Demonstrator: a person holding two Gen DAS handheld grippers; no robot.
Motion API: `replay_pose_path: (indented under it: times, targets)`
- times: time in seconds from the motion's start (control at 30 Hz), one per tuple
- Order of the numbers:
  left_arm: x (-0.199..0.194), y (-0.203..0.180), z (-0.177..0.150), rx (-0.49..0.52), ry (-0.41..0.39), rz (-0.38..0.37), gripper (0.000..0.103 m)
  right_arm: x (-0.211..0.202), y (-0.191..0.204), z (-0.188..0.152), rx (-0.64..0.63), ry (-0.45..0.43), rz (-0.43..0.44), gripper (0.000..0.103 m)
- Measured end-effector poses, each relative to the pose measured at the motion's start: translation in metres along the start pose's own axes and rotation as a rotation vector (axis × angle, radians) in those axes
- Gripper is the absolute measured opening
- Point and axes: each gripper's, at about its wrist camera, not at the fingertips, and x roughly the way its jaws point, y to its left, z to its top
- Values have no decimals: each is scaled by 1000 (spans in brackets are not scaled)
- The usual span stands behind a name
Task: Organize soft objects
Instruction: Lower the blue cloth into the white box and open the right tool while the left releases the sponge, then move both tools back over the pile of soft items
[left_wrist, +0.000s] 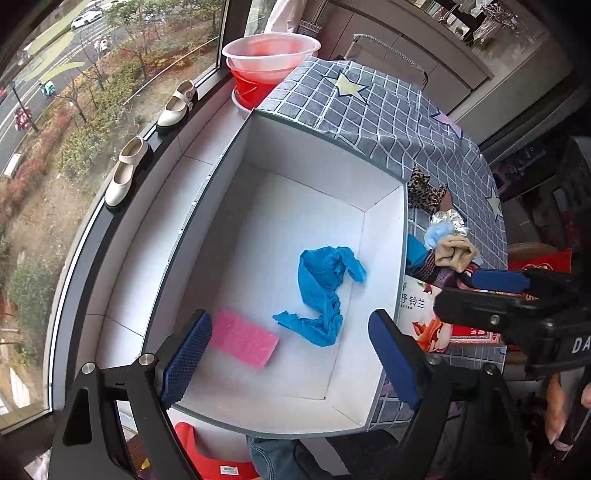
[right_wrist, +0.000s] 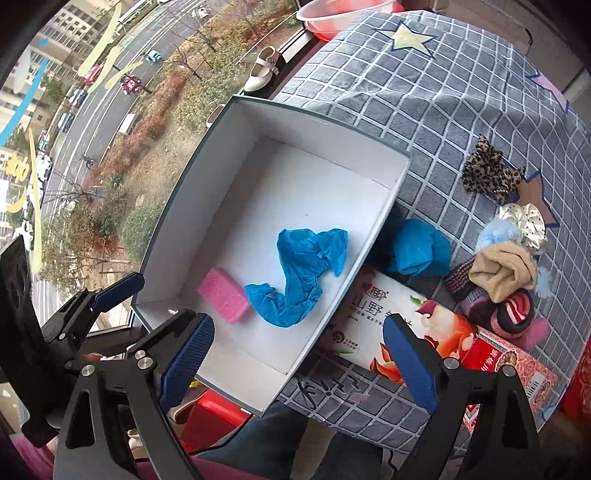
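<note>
A white open box (left_wrist: 384, 236) (right_wrist: 388, 206) sits on the checked tablecloth. Inside lie a pink sponge (left_wrist: 243, 339) (right_wrist: 224, 295) and a crumpled blue cloth (left_wrist: 325, 288) (right_wrist: 303, 269). My left gripper (left_wrist: 291, 354) is open and empty above the box's near end. My right gripper (right_wrist: 295, 358) is open and empty above the box's near right corner; it also shows in the left wrist view (left_wrist: 509, 295). To the right of the box lie another blue cloth (right_wrist: 421, 247), a beige sock (right_wrist: 502, 271) (left_wrist: 456, 253), striped socks (right_wrist: 513, 310), a white dotted scrunchie (right_wrist: 524, 221) and a leopard-print piece (right_wrist: 487, 173) (left_wrist: 424, 192).
A printed red-and-white carton (right_wrist: 436, 332) (left_wrist: 424, 317) lies against the box's right side. Pink and red basins (left_wrist: 269, 62) stand at the table's far end. White shoes (left_wrist: 127, 173) sit on the window ledge on the left. A red stool (left_wrist: 207, 458) is below.
</note>
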Motion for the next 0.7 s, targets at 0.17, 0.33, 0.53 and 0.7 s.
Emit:
replay_pose_path:
  times: [0.17, 0.33, 0.53, 0.7]
  targets:
    - [6, -26, 12, 48, 44, -5, 89, -38, -34, -6, 77, -60, 43, 94]
    - [13, -66, 22, 131, 61, -1, 89, -80, -95, -9, 223, -120, 69, 94]
    - [26, -107, 28, 206, 95, 9, 89, -112, -195, -27, 429, -184, 2, 103]
    - [38, -130, 30, 238, 129, 29, 89, -91, -268, -54, 588, -126, -35, 103]
